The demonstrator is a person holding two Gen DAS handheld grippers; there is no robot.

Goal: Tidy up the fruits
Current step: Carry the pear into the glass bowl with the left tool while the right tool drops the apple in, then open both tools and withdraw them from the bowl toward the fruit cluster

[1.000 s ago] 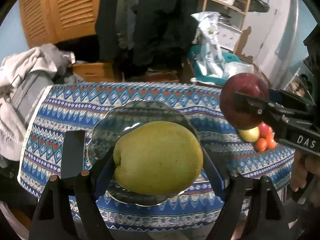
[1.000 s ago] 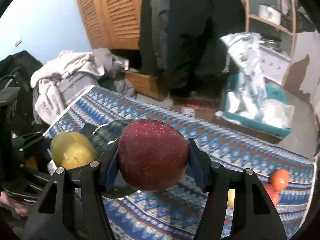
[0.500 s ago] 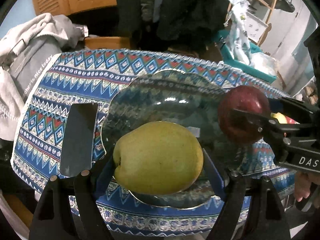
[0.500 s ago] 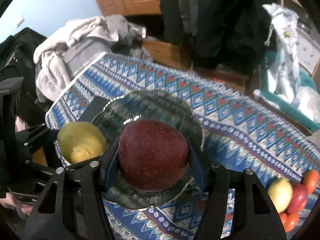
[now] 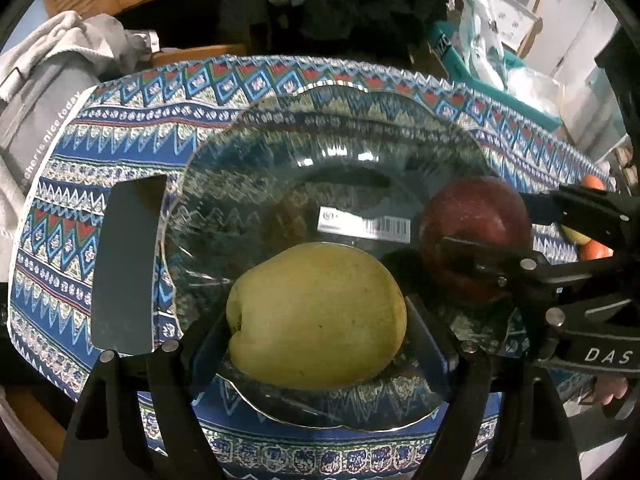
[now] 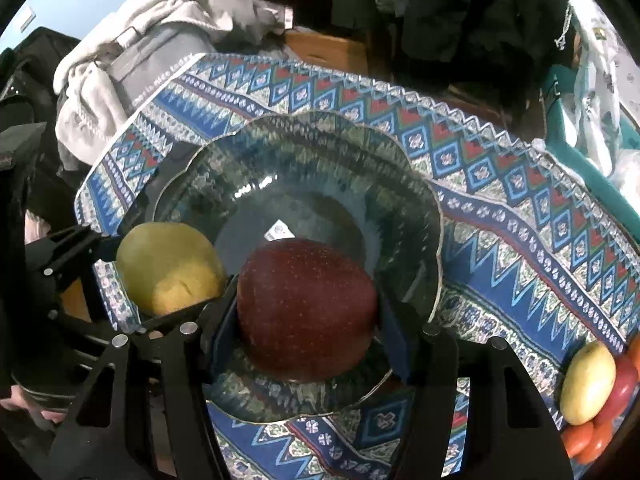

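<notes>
The yellow-green apple [image 5: 316, 316] sits clamped in the left claw [image 5: 316, 344] over the glass plate's [image 5: 280, 128] near edge. Beside it, over the plate, the right claw [image 6: 308, 320] grips the red apple [image 6: 306, 308]. More fruits [image 6: 592, 384] lie on the patterned bench [image 6: 520, 216], right of the plate.

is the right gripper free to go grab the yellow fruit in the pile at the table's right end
Probably not yet: the right gripper is shut on the red apple over the glass bowl; the yellow fruit itself lies unobstructed.
</notes>
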